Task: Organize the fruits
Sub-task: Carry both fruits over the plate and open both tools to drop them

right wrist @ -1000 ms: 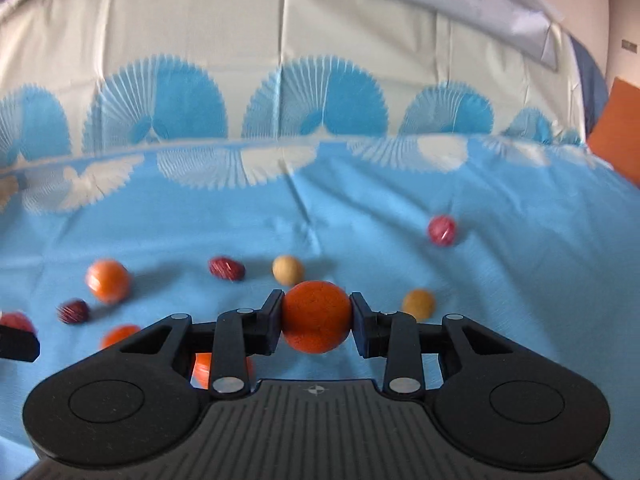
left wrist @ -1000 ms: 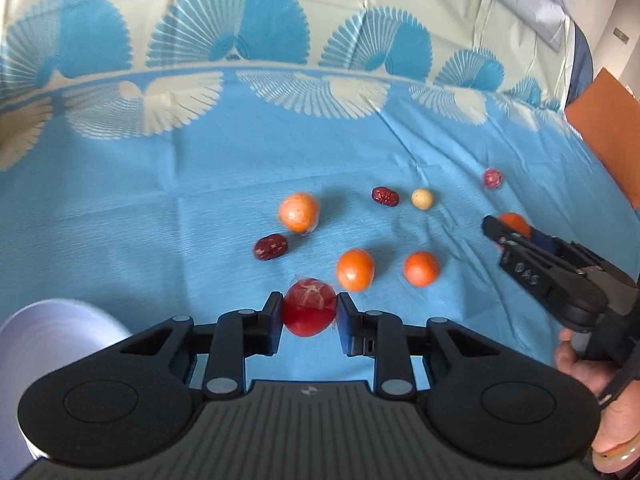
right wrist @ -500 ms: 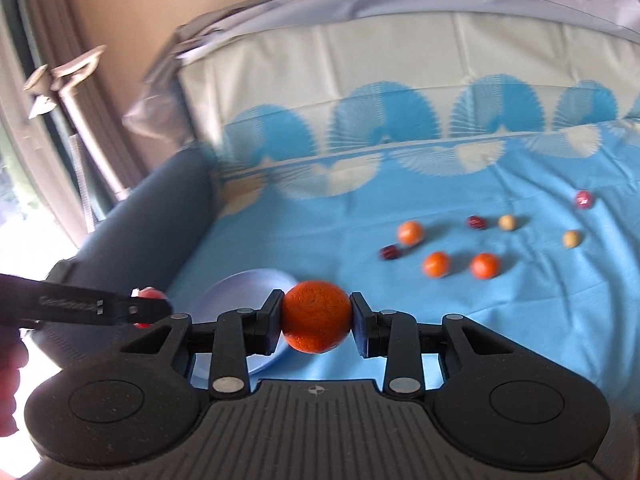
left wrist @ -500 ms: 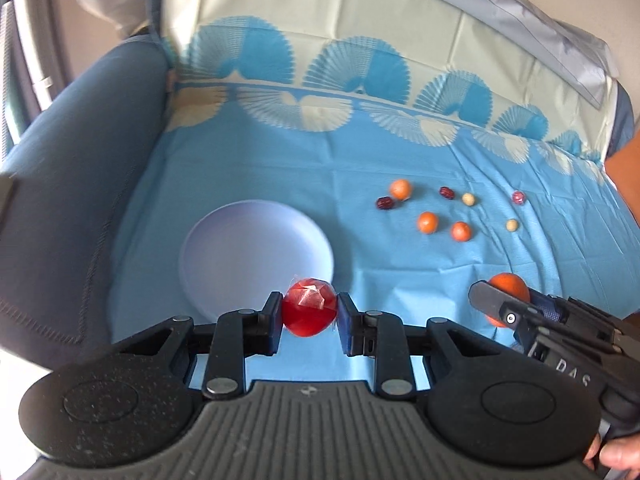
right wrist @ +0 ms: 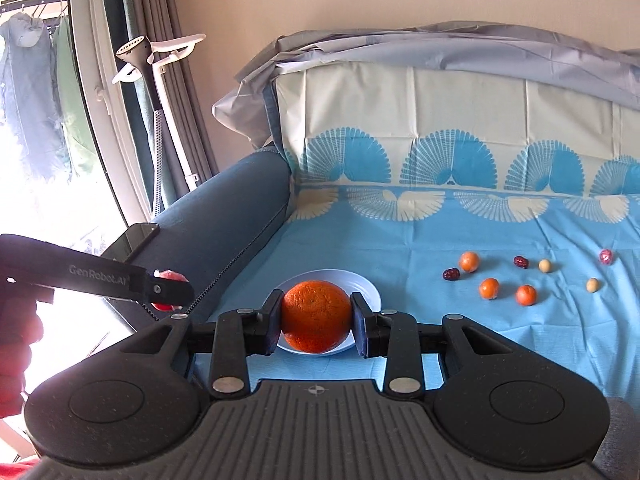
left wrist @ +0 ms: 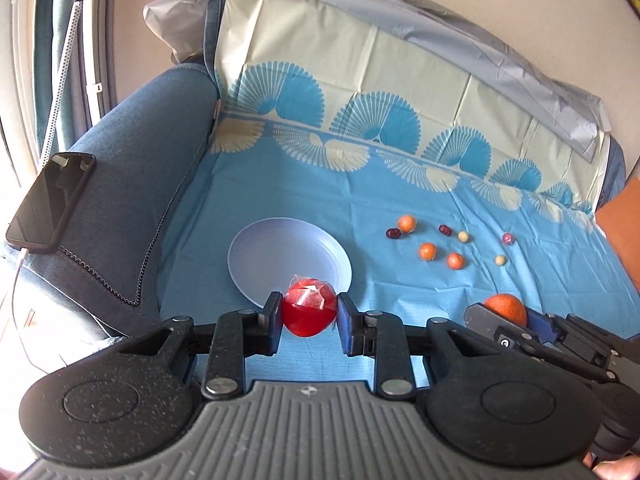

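Note:
My left gripper (left wrist: 308,314) is shut on a red fruit in clear wrap (left wrist: 308,306), held above the near edge of an empty pale blue plate (left wrist: 280,258). My right gripper (right wrist: 316,320) is shut on a large orange (right wrist: 316,316), held in front of the same plate (right wrist: 370,286). In the left wrist view the right gripper (left wrist: 500,316) and its orange (left wrist: 506,307) show at lower right. In the right wrist view the left gripper (right wrist: 170,290) shows at left with the red fruit (right wrist: 170,276) partly hidden. Several small fruits lie on the blue cloth right of the plate: oranges (left wrist: 428,251), dates (left wrist: 393,233), pale round ones (left wrist: 500,260).
The blue patterned cloth (left wrist: 320,184) covers a sofa seat and back. A dark blue armrest (left wrist: 120,184) stands left with a black phone (left wrist: 50,200) on it. A garment steamer (right wrist: 156,80) stands by the window. An orange cushion (left wrist: 620,220) is at far right.
Both grippers have pulled back and up from the scattered fruits, each still holding its fruit, and swung left toward the plate. The plate, armrest and phone have come into view.

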Demonstrator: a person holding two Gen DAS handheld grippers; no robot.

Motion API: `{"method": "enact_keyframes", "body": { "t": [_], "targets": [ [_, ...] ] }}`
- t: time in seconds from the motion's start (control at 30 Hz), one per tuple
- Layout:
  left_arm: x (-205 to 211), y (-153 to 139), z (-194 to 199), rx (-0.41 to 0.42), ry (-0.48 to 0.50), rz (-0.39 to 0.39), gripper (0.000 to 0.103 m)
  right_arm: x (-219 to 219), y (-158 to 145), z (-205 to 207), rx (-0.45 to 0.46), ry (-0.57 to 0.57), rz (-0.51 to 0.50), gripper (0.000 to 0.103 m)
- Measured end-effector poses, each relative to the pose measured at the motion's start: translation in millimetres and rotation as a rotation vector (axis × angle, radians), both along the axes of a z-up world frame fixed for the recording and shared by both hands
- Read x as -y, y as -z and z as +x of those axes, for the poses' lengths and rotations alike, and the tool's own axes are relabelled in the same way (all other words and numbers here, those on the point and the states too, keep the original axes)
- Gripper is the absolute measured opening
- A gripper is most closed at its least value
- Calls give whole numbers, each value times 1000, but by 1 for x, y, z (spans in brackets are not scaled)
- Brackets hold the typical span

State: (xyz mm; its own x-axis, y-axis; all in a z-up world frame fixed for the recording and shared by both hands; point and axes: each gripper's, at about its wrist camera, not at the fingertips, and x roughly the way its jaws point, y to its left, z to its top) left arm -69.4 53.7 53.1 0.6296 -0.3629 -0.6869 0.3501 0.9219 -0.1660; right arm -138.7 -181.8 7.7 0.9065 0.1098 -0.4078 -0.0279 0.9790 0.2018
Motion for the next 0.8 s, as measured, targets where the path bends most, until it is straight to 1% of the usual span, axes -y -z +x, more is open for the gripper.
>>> {"method": "enact_keyframes", "body": {
  "t": [0.23,0.47,0.63,0.8],
  "targets": [
    [-8,0,6,-5,-30,-5,31,-7,0,9,-4,2,-14,37],
    [-3,12,34,-38,-32,10,31,-8,11,32,-56,1,-36,37],
    [8,30,66,-65,-26,34,31,-10,26,66,-108,-5,-35,37],
    [20,52,104,-92,-35,60,31,-17,42,105,-149,-43,-63,37]
  ]
}}
